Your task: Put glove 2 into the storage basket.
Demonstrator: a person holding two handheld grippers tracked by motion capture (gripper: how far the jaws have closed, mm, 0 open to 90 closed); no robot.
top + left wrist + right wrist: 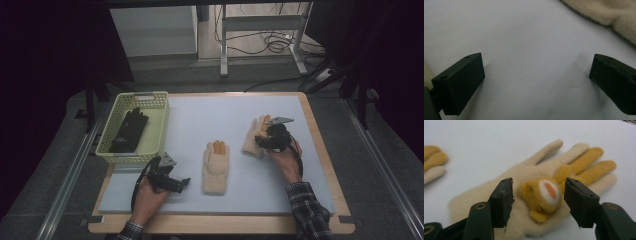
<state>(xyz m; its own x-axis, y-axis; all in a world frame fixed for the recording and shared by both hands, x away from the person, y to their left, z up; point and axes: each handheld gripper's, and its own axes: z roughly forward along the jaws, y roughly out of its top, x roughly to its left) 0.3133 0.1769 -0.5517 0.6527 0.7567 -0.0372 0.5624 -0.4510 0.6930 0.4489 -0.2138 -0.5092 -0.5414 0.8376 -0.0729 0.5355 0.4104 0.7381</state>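
Right now right gripper (537, 202) hovers over cream glove (529, 182) at mat's (190, 115) right side, jaws apart, astride its bear face patch (541, 195), not pressing. Left gripper (536, 82) gapes wide, holding nothing, beside second glove (216, 167) mid-mat.

Probably a lab, dark drapes (45, 45), floor cables (272, 42), metal stand (260, 30)

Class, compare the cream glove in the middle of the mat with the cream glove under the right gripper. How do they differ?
The middle glove lies apart from both grippers; the right-hand glove sits under the right gripper, whose open jaws flank its bear face. The middle glove points straight up the mat; the right-hand one tilts. Both are cream with orange fingers.
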